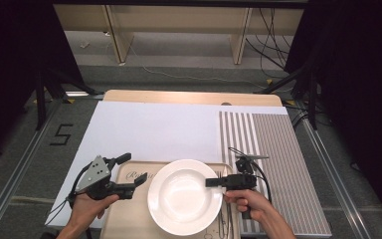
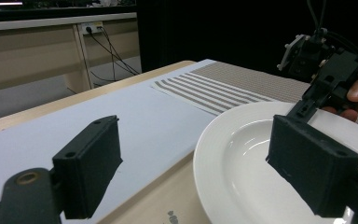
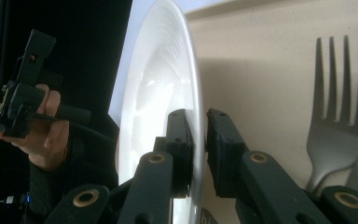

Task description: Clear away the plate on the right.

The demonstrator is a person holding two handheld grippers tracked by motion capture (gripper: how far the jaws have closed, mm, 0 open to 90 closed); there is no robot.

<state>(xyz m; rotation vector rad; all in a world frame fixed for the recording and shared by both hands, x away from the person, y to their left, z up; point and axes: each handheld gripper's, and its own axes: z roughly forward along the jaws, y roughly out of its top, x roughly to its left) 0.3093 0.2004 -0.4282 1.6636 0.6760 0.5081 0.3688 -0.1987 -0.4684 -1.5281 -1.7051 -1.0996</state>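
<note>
Now the right gripper [image 3: 199, 140] has its jaws clamped on the white plate's [image 1: 184, 196] rim; the left gripper [image 1: 132, 172] gapes wide, holding nothing.

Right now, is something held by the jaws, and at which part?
The right gripper holds the white plate by its right rim, one jaw on each face. The left gripper is open and holds nothing.

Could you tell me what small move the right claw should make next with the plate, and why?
Probably a gentle lift of the rim. The right claw is shut on the white plate at its right edge, one pad on each side of the rim, while the plate lies on the tray beside a fork. The left claw stands open at the far rim, not touching it, ready to steady.
</note>
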